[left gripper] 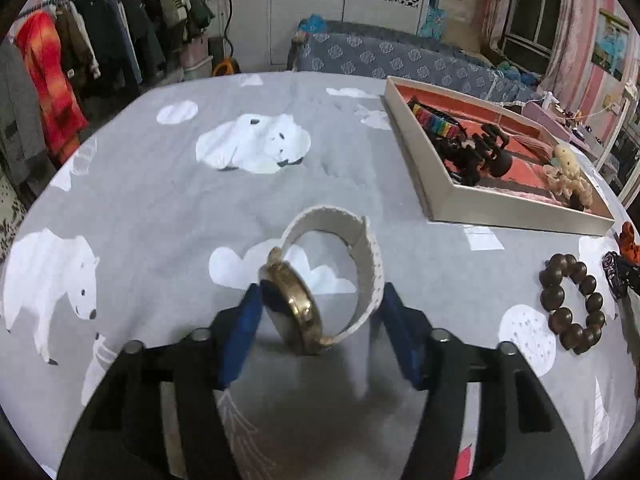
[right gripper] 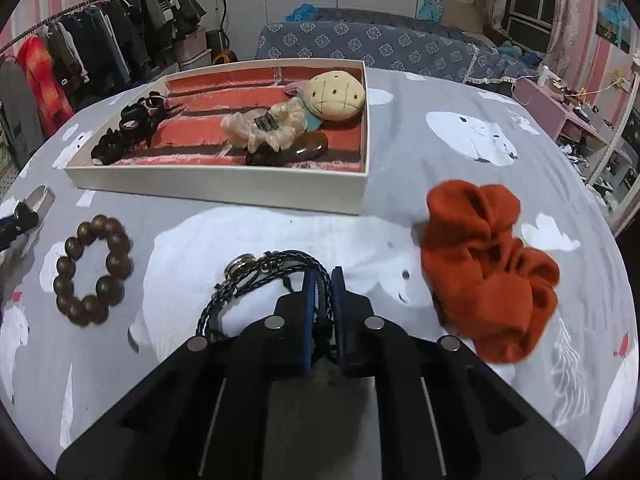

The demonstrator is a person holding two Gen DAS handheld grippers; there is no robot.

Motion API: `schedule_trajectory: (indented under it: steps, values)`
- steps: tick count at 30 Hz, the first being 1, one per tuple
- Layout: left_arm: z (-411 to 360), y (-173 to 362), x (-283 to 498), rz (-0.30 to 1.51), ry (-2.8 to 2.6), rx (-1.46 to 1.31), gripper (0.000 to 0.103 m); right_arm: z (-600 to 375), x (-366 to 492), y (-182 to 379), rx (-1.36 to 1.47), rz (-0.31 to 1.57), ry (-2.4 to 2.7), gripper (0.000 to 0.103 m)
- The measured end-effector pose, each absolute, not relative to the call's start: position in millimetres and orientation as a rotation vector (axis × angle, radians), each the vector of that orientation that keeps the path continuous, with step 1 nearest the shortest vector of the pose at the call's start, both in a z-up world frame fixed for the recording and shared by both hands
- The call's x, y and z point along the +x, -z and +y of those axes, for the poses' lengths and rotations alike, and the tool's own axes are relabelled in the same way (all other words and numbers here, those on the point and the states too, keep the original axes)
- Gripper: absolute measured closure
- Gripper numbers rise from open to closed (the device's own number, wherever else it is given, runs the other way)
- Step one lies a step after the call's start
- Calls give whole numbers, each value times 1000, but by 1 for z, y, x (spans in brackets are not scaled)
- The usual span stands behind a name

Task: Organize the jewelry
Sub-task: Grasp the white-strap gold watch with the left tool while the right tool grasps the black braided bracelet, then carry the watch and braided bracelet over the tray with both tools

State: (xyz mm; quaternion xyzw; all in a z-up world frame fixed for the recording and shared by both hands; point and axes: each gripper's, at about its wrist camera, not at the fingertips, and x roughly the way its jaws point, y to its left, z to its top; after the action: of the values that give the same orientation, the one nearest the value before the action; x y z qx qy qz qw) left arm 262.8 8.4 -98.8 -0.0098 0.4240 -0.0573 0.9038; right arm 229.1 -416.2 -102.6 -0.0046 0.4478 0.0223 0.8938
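A gold-cased watch (left gripper: 294,308) with a white band sits between the blue pads of my left gripper (left gripper: 320,300); the left pad touches its face and the right pad its band. My right gripper (right gripper: 322,280) is shut on a dark braided bracelet (right gripper: 256,280) with a round metal charm, just above the cloth. A white tray (right gripper: 224,190) with a red lining stands behind it and also shows in the left wrist view (left gripper: 436,184). It holds black hair clips (right gripper: 128,124), a cream scrunchie with a plush head (right gripper: 280,124) and a colourful band (left gripper: 434,122).
A brown wooden bead bracelet (right gripper: 94,270) lies on the grey polar-bear cloth left of my right gripper, also seen in the left wrist view (left gripper: 572,302). An orange scrunchie (right gripper: 488,272) lies at the right. A clothes rack and a sofa stand beyond the table.
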Motion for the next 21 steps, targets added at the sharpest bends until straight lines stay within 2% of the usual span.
schedule_trajectory:
  steps: [1, 4, 7, 21]
  values:
    - [8, 99, 262, 873, 124, -18, 59, -416, 229, 102, -3, 922, -57, 94]
    - [7, 96, 258, 853, 148, -19, 74, -418, 227, 100, 10, 907, -72, 94]
    - [2, 93, 255, 841, 163, 3, 83, -416, 224, 95, 5, 894, -80, 94]
    - [-8, 50, 241, 716, 175, 36, 86, -402, 204, 32, 9, 740, -155, 94]
